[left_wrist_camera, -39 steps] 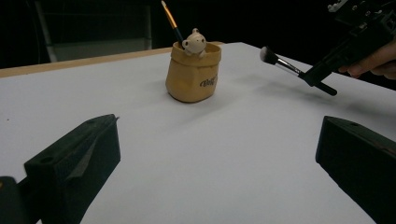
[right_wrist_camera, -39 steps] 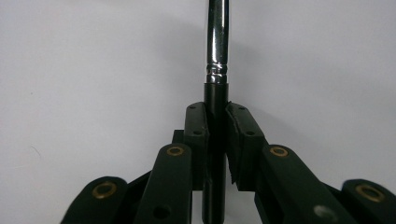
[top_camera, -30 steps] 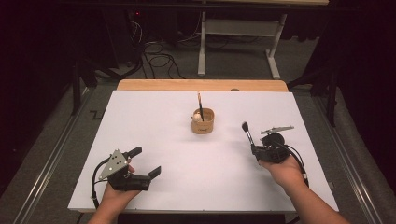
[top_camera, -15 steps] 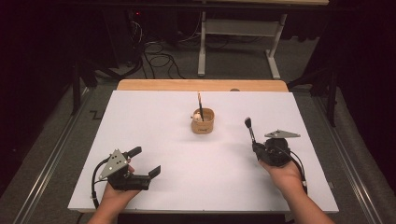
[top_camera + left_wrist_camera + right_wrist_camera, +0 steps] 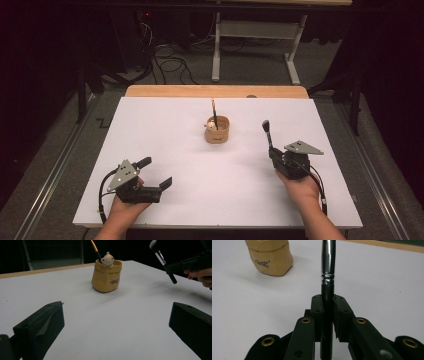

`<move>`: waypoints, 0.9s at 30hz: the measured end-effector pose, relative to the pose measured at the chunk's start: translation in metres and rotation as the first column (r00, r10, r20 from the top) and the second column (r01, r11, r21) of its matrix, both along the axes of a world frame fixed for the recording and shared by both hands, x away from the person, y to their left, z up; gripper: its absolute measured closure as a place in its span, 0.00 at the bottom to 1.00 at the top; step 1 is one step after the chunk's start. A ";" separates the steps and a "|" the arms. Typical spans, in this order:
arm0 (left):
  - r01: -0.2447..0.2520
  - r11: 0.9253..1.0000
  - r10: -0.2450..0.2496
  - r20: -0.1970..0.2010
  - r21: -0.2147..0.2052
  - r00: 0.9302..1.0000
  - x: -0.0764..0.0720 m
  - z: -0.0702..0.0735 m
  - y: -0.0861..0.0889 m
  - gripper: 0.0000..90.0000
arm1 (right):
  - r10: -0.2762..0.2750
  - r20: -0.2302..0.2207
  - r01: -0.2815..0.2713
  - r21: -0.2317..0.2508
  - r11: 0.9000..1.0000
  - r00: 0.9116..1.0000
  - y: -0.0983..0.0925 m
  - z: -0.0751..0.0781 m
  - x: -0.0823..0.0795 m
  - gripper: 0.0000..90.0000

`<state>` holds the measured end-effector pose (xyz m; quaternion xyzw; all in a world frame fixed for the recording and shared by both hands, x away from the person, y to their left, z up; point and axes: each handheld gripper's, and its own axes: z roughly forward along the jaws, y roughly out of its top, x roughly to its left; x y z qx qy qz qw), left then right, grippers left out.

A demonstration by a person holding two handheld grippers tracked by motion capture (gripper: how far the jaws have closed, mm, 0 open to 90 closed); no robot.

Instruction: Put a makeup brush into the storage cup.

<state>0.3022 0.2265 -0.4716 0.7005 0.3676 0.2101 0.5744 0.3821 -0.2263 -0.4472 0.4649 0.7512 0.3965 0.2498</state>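
The black-handled makeup brush [image 5: 328, 277] is clamped upright in the right claw [image 5: 274, 152], presumably for dropping into the tan bear-topped pouch holder [image 5: 217, 130]; the left claw [image 5: 155, 173] is held wide and empty on the white worktop [image 5: 165, 125].

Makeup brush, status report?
Right gripper shut on makeup brush, bristles up. Left gripper open, empty. Pouch holder ahead, path clear.

The black-handled makeup brush [image 5: 327, 302] has a glossy chrome metal ferrule; the tan, soft-looking pouch-shaped holder [image 5: 106, 277] is matt; the white table [image 5: 165, 130] is smooth.
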 end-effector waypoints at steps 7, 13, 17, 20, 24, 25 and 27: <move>-0.007 1.000 0.007 -0.002 -0.003 1.000 0.001 -0.001 0.001 0.01 | -0.004 0.047 0.002 0.043 0.999 0.999 -0.002 -0.003 -0.001 0.90; -0.013 1.000 0.013 -0.004 -0.001 1.000 0.001 -0.001 0.001 0.01 | -0.004 0.085 -0.002 0.068 0.998 0.996 -0.003 -0.006 -0.003 0.90; -0.016 1.000 0.016 -0.009 0.000 1.000 0.002 -0.002 0.001 0.01 | -0.005 0.105 -0.004 0.088 0.996 0.994 -0.004 -0.008 -0.005 0.90; -0.019 1.000 0.019 -0.014 0.000 1.000 0.002 -0.003 0.000 0.01 | 0.002 0.123 -0.014 0.095 0.995 0.992 -0.006 -0.009 -0.007 0.90; -0.022 1.000 0.022 -0.017 -0.001 1.000 0.003 -0.003 0.000 0.01 | 0.011 0.144 -0.027 0.112 0.993 0.990 -0.008 -0.011 -0.011 0.90; -0.022 1.000 0.022 -0.016 0.002 1.000 0.003 -0.003 0.000 0.01 | 0.011 0.148 -0.028 0.116 0.993 0.989 -0.008 -0.012 -0.012 0.90; -0.024 1.000 0.024 -0.017 0.000 1.000 0.003 -0.004 0.000 0.01 | 0.018 0.160 -0.038 0.125 0.991 0.987 -0.010 -0.013 -0.014 0.90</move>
